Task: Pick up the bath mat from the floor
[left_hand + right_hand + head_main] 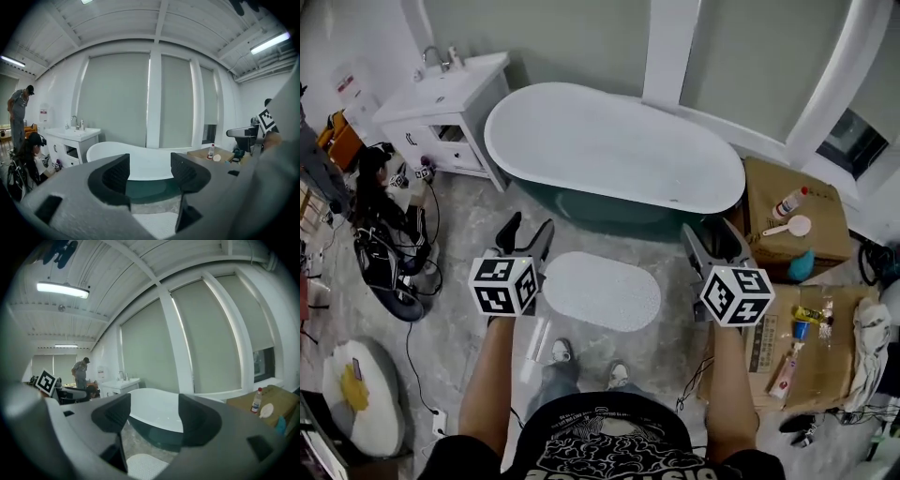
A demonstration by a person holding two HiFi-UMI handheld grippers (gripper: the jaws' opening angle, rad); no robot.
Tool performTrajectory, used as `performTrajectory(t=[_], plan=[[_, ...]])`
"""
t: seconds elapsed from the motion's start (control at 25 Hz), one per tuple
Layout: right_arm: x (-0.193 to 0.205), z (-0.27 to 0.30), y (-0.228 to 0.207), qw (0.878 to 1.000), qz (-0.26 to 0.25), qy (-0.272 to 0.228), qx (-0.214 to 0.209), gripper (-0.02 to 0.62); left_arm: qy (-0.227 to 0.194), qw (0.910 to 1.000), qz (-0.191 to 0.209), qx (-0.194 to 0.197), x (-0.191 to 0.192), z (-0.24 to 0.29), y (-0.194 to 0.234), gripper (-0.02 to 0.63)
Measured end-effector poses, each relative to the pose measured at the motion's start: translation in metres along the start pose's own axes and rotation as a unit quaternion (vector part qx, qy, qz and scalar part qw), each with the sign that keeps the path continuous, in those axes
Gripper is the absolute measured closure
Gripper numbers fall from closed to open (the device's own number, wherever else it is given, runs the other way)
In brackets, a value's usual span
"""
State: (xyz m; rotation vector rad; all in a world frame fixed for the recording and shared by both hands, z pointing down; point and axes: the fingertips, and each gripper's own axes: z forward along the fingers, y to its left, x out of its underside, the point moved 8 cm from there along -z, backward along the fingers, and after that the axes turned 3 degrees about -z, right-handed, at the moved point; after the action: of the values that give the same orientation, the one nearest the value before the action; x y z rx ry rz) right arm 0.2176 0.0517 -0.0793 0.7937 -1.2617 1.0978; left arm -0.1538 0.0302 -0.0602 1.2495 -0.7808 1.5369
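Note:
A white oval bath mat [602,290] lies flat on the grey floor in front of the bathtub [614,150]. My left gripper [523,236] is held up above the mat's left end, jaws open with nothing between them. My right gripper [715,242] hangs over the mat's right end, also open and empty. In the left gripper view the mat [157,225] shows low between the open jaws of that gripper [150,176], with the tub [140,161] behind. In the right gripper view the mat [143,467] sits below the open gripper [154,416].
A white vanity with a sink [445,103] stands left of the tub. Cardboard boxes [792,216] with bottles and clutter stand at the right. A person [380,202] crouches at the left among cables and bags. My feet [586,361] stand just before the mat.

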Motion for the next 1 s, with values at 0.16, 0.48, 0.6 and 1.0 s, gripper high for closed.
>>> performTrajectory(t=[0.16, 0.48, 0.6, 1.0], plan=[[-0.001, 0.019, 0.001, 0.999, 0.002, -0.005, 0.042, 0.29, 0.006, 0.9996, 0.003, 0.028, -0.003, 0.031, 0.029, 0.324], [-0.005, 0.047, 0.026, 0.993, 0.01, -0.008, 0.119, 0.278, 0.012, 0.9958, 0.018, 0.089, -0.018, 0.087, 0.091, 0.324], [-0.003, 0.051, 0.037, 0.991, 0.012, -0.003, 0.135, 0.27, 0.014, 0.9941, 0.019, 0.106, -0.021, 0.099, 0.103, 0.319], [0.015, 0.072, 0.056, 0.987, 0.024, 0.02, 0.16, 0.27, 0.036, 0.9896, 0.023, 0.137, -0.011, 0.124, 0.13, 0.319]])
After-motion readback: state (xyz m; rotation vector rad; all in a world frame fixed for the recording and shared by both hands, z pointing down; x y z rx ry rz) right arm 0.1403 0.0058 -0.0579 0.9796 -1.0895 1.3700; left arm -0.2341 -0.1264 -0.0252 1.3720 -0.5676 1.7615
